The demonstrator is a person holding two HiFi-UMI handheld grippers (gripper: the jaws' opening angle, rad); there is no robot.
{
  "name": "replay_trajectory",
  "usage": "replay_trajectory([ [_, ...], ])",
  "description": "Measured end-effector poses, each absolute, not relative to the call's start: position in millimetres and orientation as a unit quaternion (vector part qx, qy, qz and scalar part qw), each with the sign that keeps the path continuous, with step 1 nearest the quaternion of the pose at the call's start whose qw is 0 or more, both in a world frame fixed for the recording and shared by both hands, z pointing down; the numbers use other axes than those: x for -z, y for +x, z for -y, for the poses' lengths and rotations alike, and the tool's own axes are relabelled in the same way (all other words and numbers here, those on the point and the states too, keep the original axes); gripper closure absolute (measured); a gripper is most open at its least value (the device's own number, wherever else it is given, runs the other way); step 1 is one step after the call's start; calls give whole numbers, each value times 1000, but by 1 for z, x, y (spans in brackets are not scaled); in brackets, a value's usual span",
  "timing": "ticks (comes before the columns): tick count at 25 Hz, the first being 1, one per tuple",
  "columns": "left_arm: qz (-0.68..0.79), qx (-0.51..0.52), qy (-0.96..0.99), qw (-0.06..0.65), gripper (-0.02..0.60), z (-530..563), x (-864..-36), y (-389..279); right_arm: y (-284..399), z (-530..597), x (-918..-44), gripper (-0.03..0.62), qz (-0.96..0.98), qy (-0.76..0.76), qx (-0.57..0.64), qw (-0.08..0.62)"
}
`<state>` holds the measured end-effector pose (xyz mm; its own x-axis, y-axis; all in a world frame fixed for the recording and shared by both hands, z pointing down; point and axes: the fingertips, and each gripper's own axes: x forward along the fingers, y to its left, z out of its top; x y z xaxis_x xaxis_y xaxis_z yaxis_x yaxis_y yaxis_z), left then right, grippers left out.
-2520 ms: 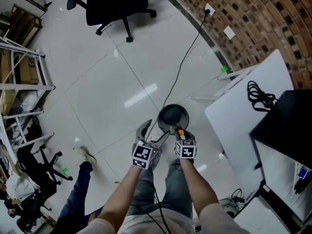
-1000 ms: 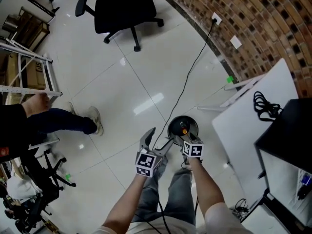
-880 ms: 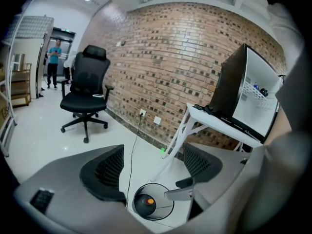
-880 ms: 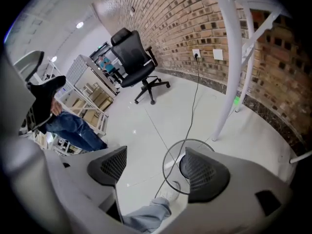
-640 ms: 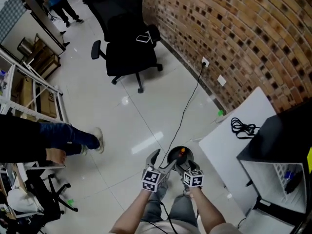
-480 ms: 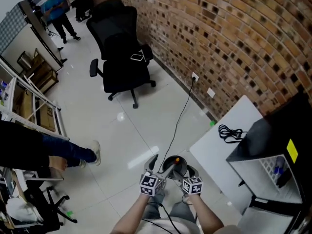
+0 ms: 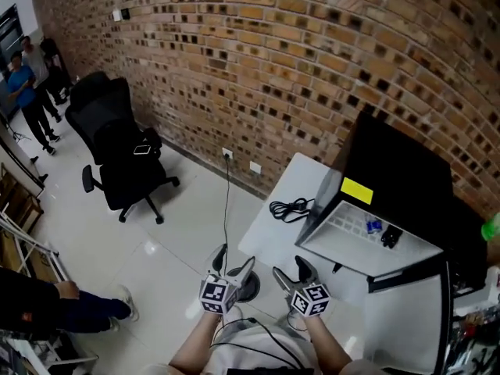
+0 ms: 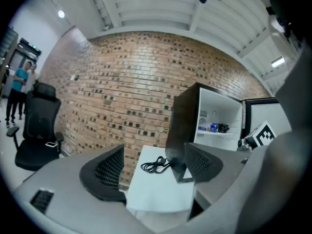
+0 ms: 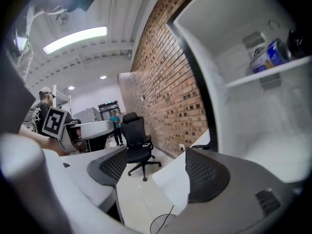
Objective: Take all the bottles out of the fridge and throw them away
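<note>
Grey, black-padded left tongs (image 7: 233, 262), right tongs (image 7: 291, 273)

white table (image 7: 269, 237): black cable (image 7: 291, 208) + open black fridge (image 7: 394, 166) on it. fridge shelf (image 7: 351, 233): blue bottle (image 7: 373, 226). tile floor (image 7: 117, 248): office chair (image 7: 117, 158).

2 claws: left claw (image 7: 233, 260), right claw (image 7: 289, 270). 1 black fridge (image 7: 406, 170). 2 small things on its shelf: blue item (image 7: 373, 226), dark item (image 7: 388, 237). 1 white tabletop (image 7: 269, 237), 1 coiled cable (image 7: 291, 208). 1 office chair (image 7: 121, 162). 3 others: blue-shirted bystander (image 7: 17, 80), dark-clad bystander (image 7: 37, 57), nearer bystander (image 7: 55, 307).
</note>
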<state>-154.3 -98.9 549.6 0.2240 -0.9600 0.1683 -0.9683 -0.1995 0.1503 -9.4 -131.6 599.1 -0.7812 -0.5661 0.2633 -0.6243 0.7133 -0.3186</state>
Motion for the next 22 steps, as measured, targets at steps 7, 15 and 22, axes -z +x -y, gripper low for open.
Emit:
replay_trajectory([
  [7, 529, 11, 847, 62, 199, 134, -484, -40, 137, 133, -513, 191, 877, 461, -137, -3],
  [15, 423, 20, 905, 31, 204, 144, -429, 86, 249, 117, -437, 191, 824, 561, -66, -38],
  [22, 407, 19, 913, -11, 218, 139, -389, 138, 298, 112, -412, 191, 793, 607, -40, -17],
])
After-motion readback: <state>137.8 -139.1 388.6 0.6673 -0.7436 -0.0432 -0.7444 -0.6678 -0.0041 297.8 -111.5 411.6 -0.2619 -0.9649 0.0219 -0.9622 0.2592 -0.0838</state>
